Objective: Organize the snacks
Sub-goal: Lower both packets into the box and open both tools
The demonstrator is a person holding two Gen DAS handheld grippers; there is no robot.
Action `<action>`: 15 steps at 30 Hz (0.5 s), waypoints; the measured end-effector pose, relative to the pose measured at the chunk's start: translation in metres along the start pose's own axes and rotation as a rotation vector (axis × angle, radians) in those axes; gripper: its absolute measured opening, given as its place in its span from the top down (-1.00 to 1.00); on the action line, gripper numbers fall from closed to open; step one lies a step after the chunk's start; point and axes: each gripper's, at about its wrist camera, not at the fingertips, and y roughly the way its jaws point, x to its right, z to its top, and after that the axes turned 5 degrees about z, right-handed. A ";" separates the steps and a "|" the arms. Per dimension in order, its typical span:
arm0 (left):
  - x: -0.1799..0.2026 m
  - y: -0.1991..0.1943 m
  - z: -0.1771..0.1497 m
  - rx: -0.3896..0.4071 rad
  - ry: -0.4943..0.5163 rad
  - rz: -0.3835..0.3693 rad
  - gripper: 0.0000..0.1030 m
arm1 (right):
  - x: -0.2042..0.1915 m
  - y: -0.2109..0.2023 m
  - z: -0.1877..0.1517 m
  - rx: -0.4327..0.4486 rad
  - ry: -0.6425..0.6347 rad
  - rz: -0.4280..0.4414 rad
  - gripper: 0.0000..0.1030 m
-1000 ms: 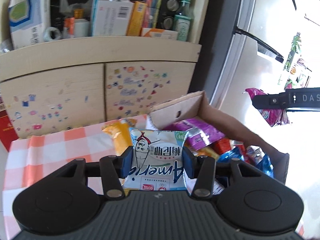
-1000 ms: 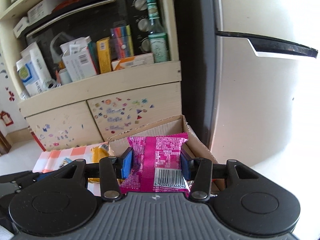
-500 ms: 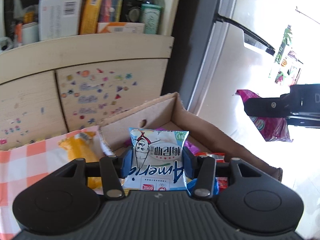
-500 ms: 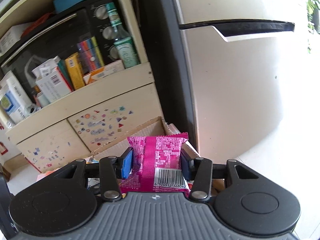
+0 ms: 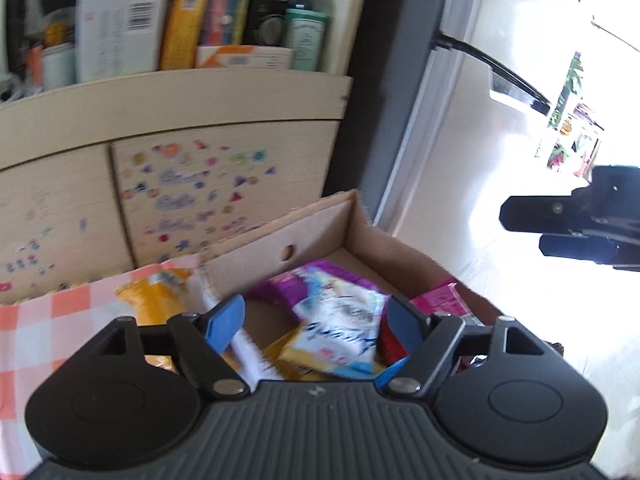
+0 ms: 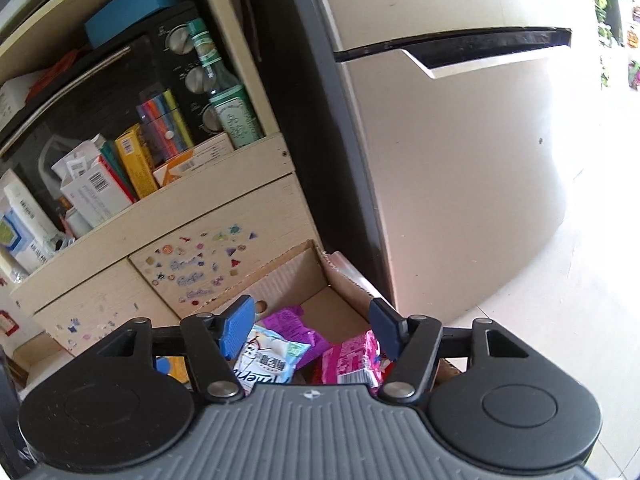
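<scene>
A cardboard box (image 5: 320,220) sits beside the cabinet and holds several snack packets; it also shows in the right wrist view (image 6: 296,272). My left gripper (image 5: 316,320) is open above the box. A white and blue packet (image 5: 340,320) lies loose in the box below it, blurred. My right gripper (image 6: 312,326) is open over the box. A pink packet (image 6: 352,360) lies in the box beneath it, beside the white and blue packet (image 6: 272,360) and a purple packet (image 6: 292,324).
A yellow packet (image 5: 156,296) lies on the orange checked cloth (image 5: 48,320) left of the box. A stickered wooden cabinet (image 5: 200,168) with a cluttered shelf stands behind. A fridge (image 6: 460,160) is on the right. The other gripper (image 5: 580,220) shows at right.
Both grippers opened. The white and blue packet dropped from the left gripper into the box, and the pink packet dropped from the right gripper into the box.
</scene>
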 end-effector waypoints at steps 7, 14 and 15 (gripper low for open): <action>-0.043 -0.025 -0.013 -0.026 -0.020 0.064 -0.53 | -0.021 0.007 -0.005 -0.034 -0.072 0.059 -0.48; -0.069 -0.050 -0.032 -0.053 -0.050 0.096 -0.53 | -0.045 0.015 -0.015 -0.069 -0.155 0.110 -0.53; -0.072 -0.053 -0.035 -0.061 -0.054 0.099 -0.53 | -0.049 0.016 -0.017 -0.076 -0.168 0.118 -0.54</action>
